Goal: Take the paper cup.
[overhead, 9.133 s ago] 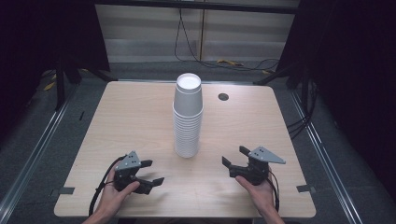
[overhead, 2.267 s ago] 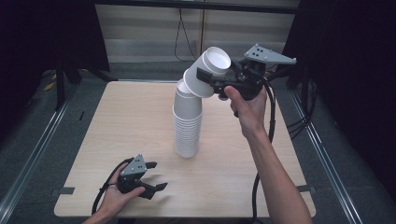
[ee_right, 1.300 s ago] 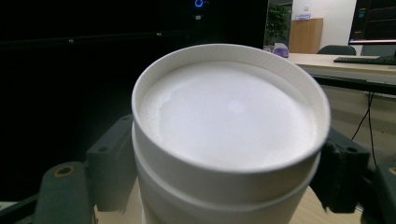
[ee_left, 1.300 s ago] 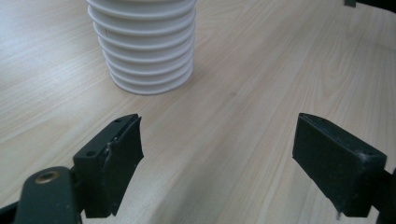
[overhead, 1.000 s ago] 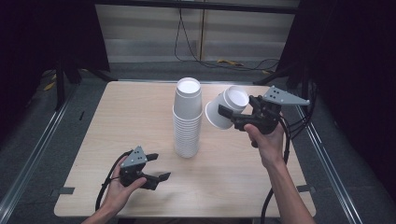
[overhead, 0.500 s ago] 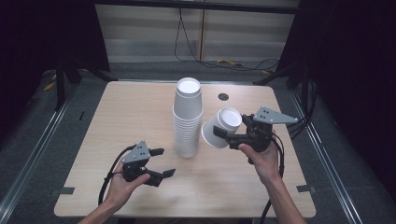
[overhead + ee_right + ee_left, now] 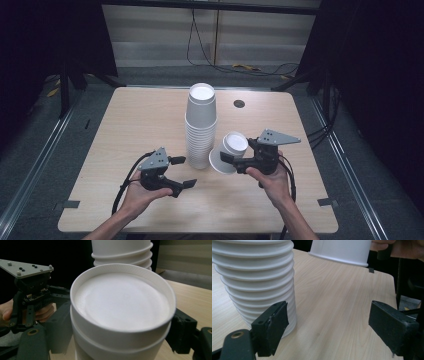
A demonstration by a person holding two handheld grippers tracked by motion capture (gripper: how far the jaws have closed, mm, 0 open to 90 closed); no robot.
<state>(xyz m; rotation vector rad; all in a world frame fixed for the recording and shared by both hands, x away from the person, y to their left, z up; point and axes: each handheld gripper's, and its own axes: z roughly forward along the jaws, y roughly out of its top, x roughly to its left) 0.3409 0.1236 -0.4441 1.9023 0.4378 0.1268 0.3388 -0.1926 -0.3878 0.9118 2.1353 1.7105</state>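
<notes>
While both forearms are coming in from the bottom edge of the high view, the right hand [image 7: 272, 177] is sitting right of centre with its wrist level, pointing its right claw [image 7: 226, 159] toward the middle of the frame. That claw is clamping a pair of nested white cups [image 7: 228, 152] by their sides; the cups are lying tilted, base toward the upper right, rim just beside the foot of the tall cup stack [image 7: 201, 125], hanging a little above the wood. In the right claw view the jaws are pressing on either side of the cups [image 7: 122, 312].

Lower left of centre, the left hand [image 7: 137, 192] is holding the left claw [image 7: 182, 172] level, aimed right. In the left claw view its jaws are standing apart with nothing between them, the stack [image 7: 254, 285] at the upper left behind one jaw.

Bare table [image 7: 125, 125] is lying open toward the left and near edges; the right edge is near the right hand.
</notes>
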